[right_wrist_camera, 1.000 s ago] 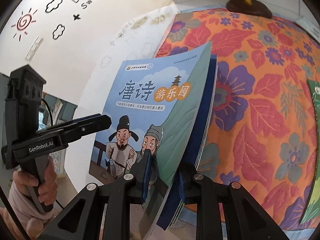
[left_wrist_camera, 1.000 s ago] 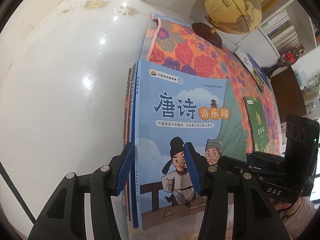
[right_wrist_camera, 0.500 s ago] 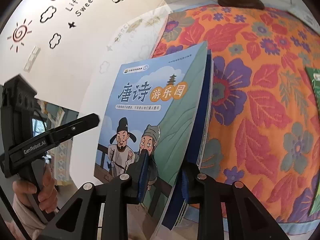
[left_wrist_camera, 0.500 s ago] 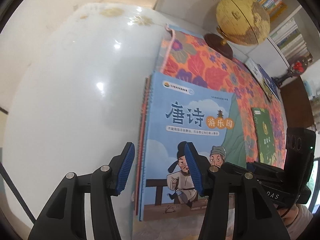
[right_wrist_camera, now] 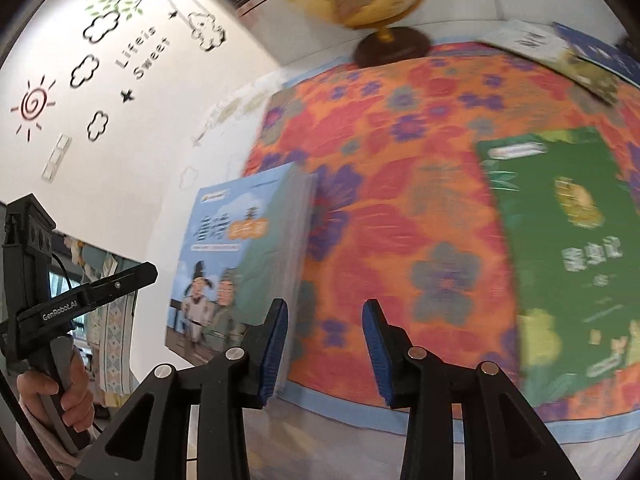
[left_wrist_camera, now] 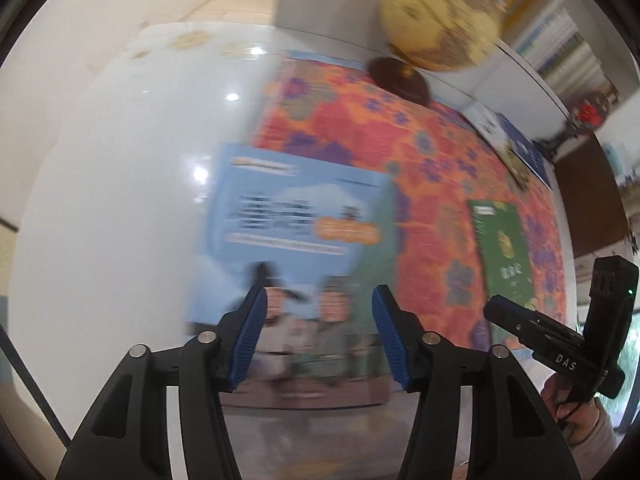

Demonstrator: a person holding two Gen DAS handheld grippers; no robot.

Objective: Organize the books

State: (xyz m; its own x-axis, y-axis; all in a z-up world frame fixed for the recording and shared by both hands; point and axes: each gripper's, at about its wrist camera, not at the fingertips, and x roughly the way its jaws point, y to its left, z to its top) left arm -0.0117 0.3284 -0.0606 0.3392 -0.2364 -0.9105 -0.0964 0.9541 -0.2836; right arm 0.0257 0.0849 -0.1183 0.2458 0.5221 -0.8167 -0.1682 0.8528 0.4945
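Observation:
A stack of books topped by a blue book with two cartoon men (left_wrist_camera: pixel 296 236) lies flat at the left edge of the flowered cloth; it also shows in the right wrist view (right_wrist_camera: pixel 236 264). My left gripper (left_wrist_camera: pixel 318 340) is open and empty, above the stack's near edge. My right gripper (right_wrist_camera: pixel 324 344) is open and empty, just right of the stack, over the cloth. A green book (right_wrist_camera: pixel 572 248) lies flat on the cloth to the right, also in the left wrist view (left_wrist_camera: pixel 504 256). Both views are motion-blurred.
A globe (left_wrist_camera: pixel 440 28) on a dark base stands at the back of the orange flowered cloth (right_wrist_camera: pixel 400 184). More books (left_wrist_camera: pixel 512 148) lie at the cloth's far right. White glossy tabletop (left_wrist_camera: pixel 120 184) lies left of the cloth. Bookshelves stand behind.
My right gripper has let go of the book stack and moved right, jaws now open. The stack now lies flat. My left gripper has pulled back and shifted over the stack.

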